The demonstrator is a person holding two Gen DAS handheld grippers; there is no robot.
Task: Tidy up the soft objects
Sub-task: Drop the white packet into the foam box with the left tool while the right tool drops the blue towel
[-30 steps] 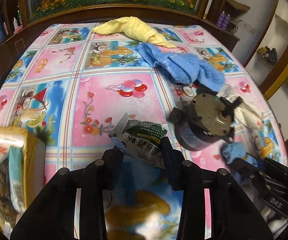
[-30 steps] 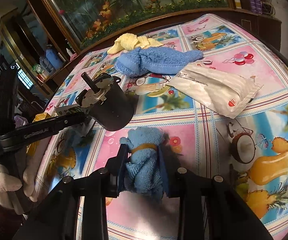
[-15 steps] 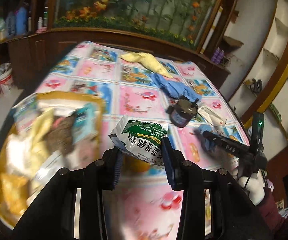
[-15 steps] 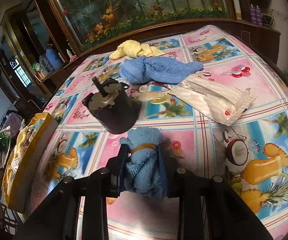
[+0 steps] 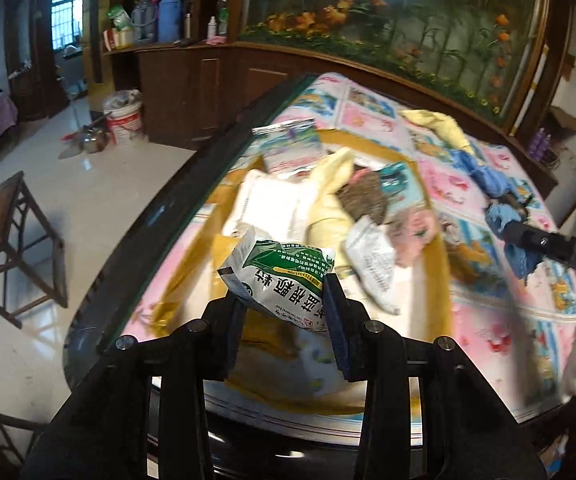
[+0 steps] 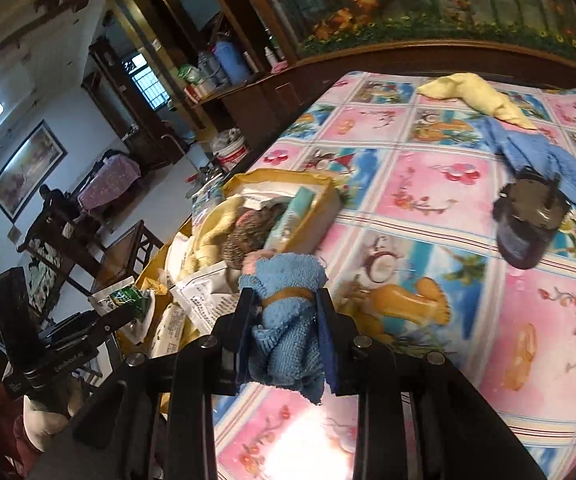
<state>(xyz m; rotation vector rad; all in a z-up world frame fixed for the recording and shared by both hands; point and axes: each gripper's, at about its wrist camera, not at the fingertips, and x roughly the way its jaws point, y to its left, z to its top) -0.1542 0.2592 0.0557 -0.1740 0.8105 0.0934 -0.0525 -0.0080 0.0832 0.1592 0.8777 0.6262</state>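
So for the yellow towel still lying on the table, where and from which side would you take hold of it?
Grip the yellow towel at its thicker rolled middle, from above, fingers across its width. It lies flat in a bent strip, and its thin end touches the blue towel, so a grip there might drag both.

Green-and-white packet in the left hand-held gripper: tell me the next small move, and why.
Probably lower the green-and-white packet a little toward the yellow box and then release it. The left hand-held gripper is shut on the packet, which hangs above the box's near end. The box already holds packets and cloths, so aim for its near end.
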